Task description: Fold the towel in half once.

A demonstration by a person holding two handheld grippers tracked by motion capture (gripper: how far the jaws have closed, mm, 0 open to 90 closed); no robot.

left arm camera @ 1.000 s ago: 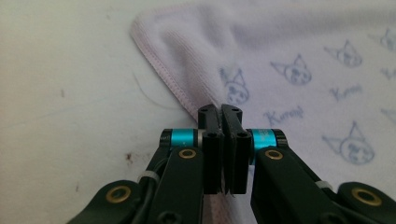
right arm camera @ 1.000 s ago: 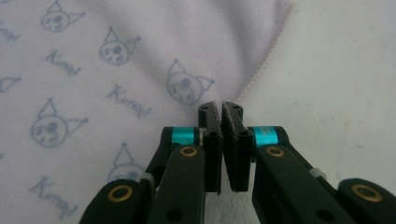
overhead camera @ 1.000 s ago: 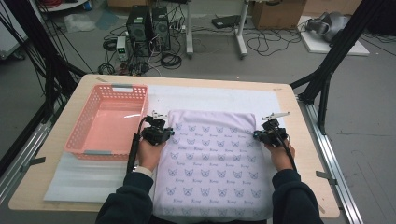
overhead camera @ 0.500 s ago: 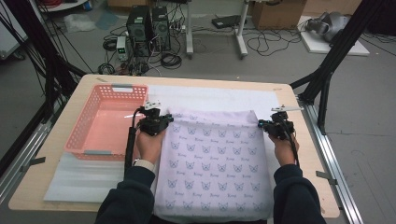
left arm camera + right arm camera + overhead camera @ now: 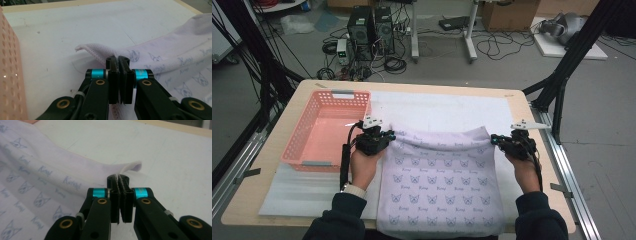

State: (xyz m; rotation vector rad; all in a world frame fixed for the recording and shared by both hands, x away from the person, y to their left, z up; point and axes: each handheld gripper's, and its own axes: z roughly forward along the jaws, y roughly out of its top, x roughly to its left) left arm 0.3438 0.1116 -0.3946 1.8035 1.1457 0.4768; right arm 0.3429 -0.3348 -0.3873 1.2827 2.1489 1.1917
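The high view looks forward and down on the table (image 5: 272,200); both tool views sit close, sharing its cloth (image 5: 442,185).

Both tongs, left (image 5: 388,136) and right (image 5: 495,140), clamped tight, hands spread apart

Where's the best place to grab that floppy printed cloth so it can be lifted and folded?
At its two far corners, one per claw, coming from the person's side. The cloth is limp, so pinching the hemmed edge there keeps it stretched flat. The left claw and right claw already pinch those corners shut.
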